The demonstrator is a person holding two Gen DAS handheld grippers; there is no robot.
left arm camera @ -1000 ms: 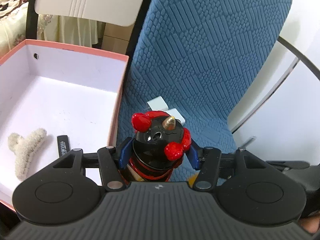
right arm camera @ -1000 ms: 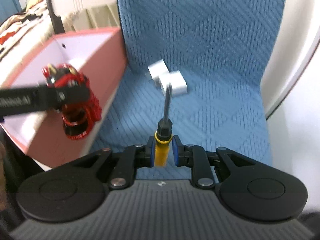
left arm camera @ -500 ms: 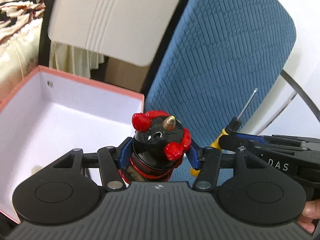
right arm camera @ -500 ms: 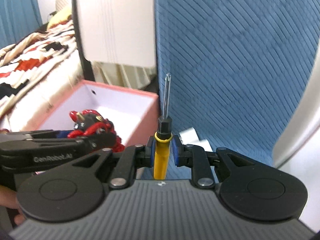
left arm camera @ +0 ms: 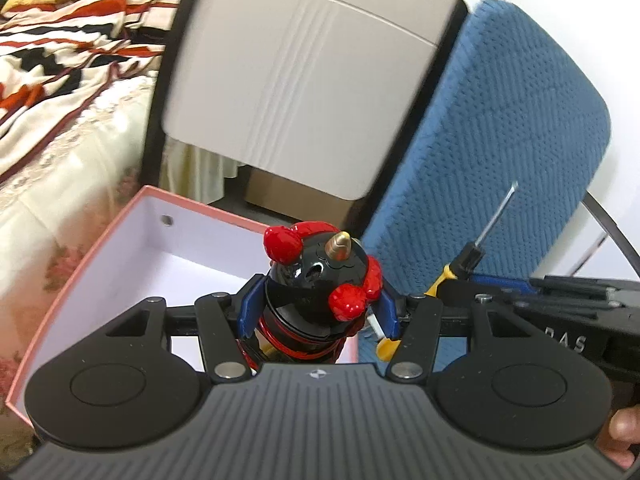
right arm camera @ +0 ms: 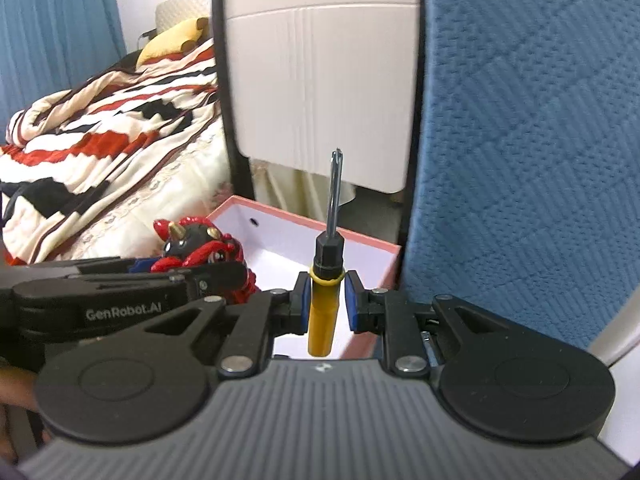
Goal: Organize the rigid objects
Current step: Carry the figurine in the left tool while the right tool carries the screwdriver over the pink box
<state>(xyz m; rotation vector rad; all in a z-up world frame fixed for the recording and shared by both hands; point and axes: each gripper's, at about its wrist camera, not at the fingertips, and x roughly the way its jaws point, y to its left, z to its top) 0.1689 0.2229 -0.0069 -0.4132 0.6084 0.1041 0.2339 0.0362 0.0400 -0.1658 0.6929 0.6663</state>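
As both loads lifted off the seat, the left gripper (left arm camera: 318, 312) clamped the figurine (left arm camera: 320, 280), the right gripper (right arm camera: 326, 306) clamped the screwdriver (right arm camera: 325, 300), and the box (right arm camera: 280, 216) waited at twelve o'clock.

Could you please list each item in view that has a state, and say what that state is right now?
Left gripper: shut on the figurine.
Red-and-black figurine: held upright above the box.
Right gripper: shut on the screwdriver.
Yellow screwdriver: held, tip up.
Pink box: open, lidless.

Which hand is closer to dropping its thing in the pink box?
Left, probably. The left hand-held gripper holds the toy over the box. The right hand-held gripper, holding the screwdriver, seems nearer its edge.
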